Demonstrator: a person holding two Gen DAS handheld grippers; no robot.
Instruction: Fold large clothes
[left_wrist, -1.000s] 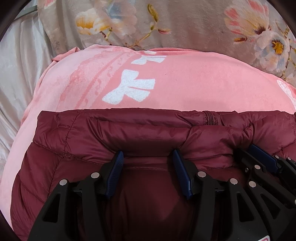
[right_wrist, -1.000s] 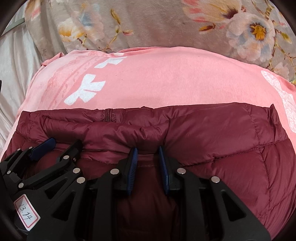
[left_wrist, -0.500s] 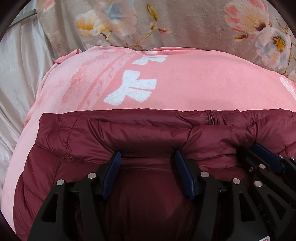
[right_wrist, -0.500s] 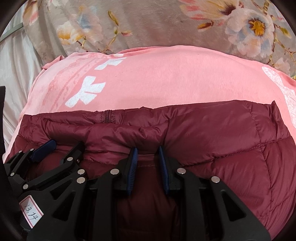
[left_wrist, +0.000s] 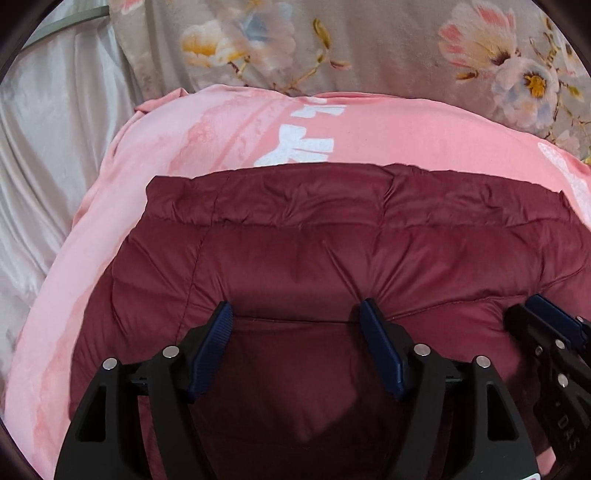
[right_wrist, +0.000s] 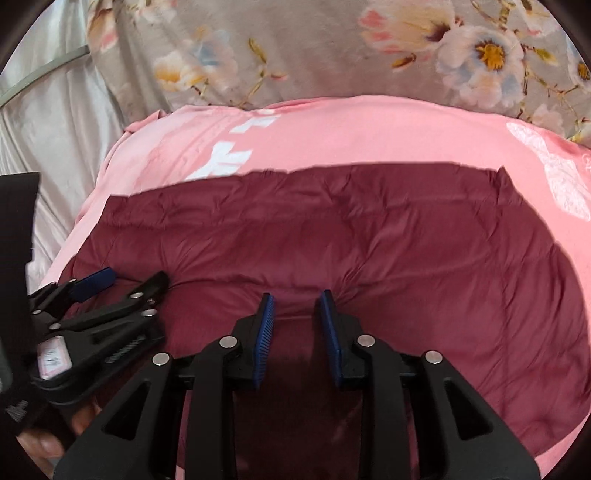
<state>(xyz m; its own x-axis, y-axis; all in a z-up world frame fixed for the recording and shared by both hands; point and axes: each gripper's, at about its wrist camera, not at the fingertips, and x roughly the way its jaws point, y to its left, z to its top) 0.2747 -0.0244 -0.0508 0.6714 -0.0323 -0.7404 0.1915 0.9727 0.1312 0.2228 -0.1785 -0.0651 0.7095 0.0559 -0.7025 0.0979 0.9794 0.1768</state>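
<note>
A maroon quilted puffer jacket (left_wrist: 295, 251) lies folded on a pink blanket (left_wrist: 406, 136) with white printed shapes. The blanket is spread over a bed whose grey floral cover (left_wrist: 369, 48) shows at the far side, and a pale satin sheet (left_wrist: 48, 147) lies to the left. The jacket's shiny fabric is stitched into padded panels. Its far edge forms a fairly straight line across the blanket, with a squared corner at the far left, and the near part bulges up in a soft fold.

The left claw (left_wrist: 297, 314) sits at the near edge of that puffed fold. Its blue-padded fingers (left_wrist: 214, 347) are spread wide, and the tips press into the fabric on either side of a stretch of maroon cloth, with creases radiating from the right tip. The fabric spans the gap between the fingers; whether they actually hold it I cannot tell.

The right claw (right_wrist: 297, 299) sits just to the right of the left one, also at the near fold of the jacket (right_wrist: 369, 229). Its fingers stand much closer together with a narrow gap, and a bunch of maroon fabric rises into that gap at the tips. A firm pinch cannot be confirmed. The left claw (right_wrist: 125, 280) shows at the left of the right wrist view, resting on the jacket.
</note>
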